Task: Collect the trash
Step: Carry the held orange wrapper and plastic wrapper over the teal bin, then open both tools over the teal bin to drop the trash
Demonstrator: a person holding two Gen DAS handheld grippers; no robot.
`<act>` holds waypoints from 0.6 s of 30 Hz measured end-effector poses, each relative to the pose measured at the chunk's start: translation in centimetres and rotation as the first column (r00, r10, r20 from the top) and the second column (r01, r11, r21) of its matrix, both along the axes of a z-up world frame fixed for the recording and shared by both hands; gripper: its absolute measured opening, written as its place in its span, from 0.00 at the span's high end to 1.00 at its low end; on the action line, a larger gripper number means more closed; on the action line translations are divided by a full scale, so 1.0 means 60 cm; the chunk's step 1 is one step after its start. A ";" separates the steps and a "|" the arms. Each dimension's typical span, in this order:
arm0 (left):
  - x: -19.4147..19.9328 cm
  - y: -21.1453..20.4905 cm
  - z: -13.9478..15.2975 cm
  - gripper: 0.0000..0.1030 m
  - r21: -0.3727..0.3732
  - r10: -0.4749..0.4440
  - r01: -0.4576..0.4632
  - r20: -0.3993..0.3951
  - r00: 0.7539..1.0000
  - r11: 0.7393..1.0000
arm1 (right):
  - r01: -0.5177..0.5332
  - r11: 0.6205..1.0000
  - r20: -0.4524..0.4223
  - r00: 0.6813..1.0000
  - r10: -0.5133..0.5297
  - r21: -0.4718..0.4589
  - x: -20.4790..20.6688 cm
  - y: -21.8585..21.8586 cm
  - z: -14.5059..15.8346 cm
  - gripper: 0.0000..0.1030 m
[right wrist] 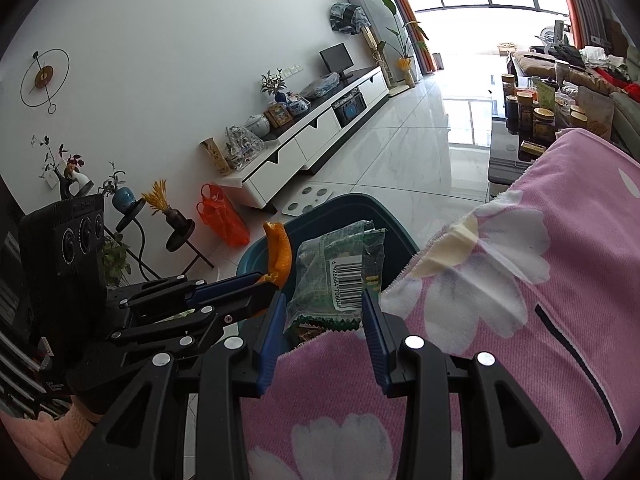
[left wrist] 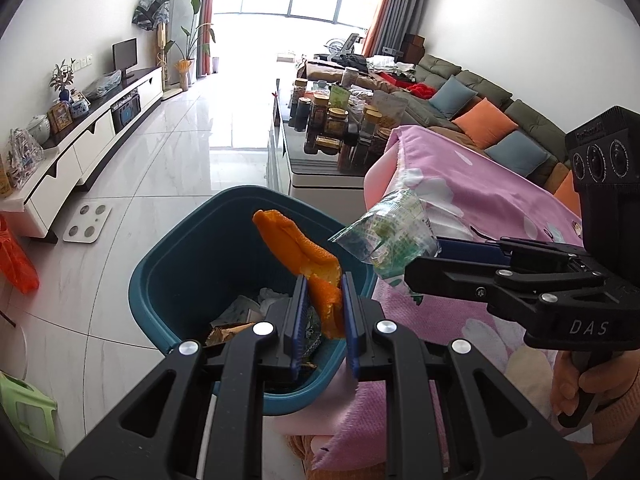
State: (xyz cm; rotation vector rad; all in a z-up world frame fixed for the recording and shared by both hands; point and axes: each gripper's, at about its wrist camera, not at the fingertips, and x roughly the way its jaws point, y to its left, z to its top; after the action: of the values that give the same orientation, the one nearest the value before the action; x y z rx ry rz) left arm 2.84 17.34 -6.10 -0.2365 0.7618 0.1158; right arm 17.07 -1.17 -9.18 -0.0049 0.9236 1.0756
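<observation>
Left gripper: my left gripper [left wrist: 323,312] is clamped on a strip of orange peel [left wrist: 298,248]; its blue pads press the lower end of the strip from both sides.
Orange peel position: the peel rises up and to the left out of my jaws and hangs over the open mouth of the teal waste bin [left wrist: 168,276]. In the right wrist view the peel [right wrist: 279,254] stands at the tip of the left gripper [right wrist: 268,280], in front of the bin's far rim.
Right gripper: my right gripper [right wrist: 324,304] is closed on a crumpled clear-and-green snack wrapper [right wrist: 336,276] with a barcode; both pads touch its sides.
Wrapper position: from the left wrist view the wrapper [left wrist: 386,236] sticks out of the right gripper [left wrist: 412,276], just beside the bin's right rim and above the edge of the pink floral cloth [left wrist: 500,200].
Waste bin: the bin [right wrist: 384,216] already holds paper scraps and wrappers [left wrist: 244,312].
Cloth: the pink cloth [right wrist: 520,320] lies directly under my right jaws.
</observation>
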 end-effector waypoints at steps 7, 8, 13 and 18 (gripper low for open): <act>0.006 0.017 -0.014 0.83 -0.014 0.021 -0.021 -0.015 1.000 1.000 | -0.007 1.000 -0.004 1.000 0.007 -0.018 0.008 0.026 -0.008 0.64; 0.008 0.019 -0.017 0.83 -0.018 0.023 -0.024 -0.018 1.000 1.000 | -0.007 1.000 -0.006 1.000 0.007 -0.021 0.009 0.030 -0.010 0.64; 0.016 0.030 -0.031 0.83 -0.031 0.039 -0.039 -0.032 0.999 0.999 | -0.005 0.999 -0.024 1.000 0.004 -0.038 0.017 0.042 -0.021 0.64; 0.025 0.040 -0.044 0.83 -0.054 0.046 -0.049 -0.041 0.998 0.997 | 0.000 0.999 -0.042 0.999 -0.001 -0.045 0.025 0.052 -0.025 0.62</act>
State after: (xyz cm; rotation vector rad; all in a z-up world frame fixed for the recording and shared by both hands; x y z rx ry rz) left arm 4.34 19.72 -8.76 -0.3056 0.7993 0.1448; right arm 18.59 1.94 -10.70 -0.0194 0.9862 1.0576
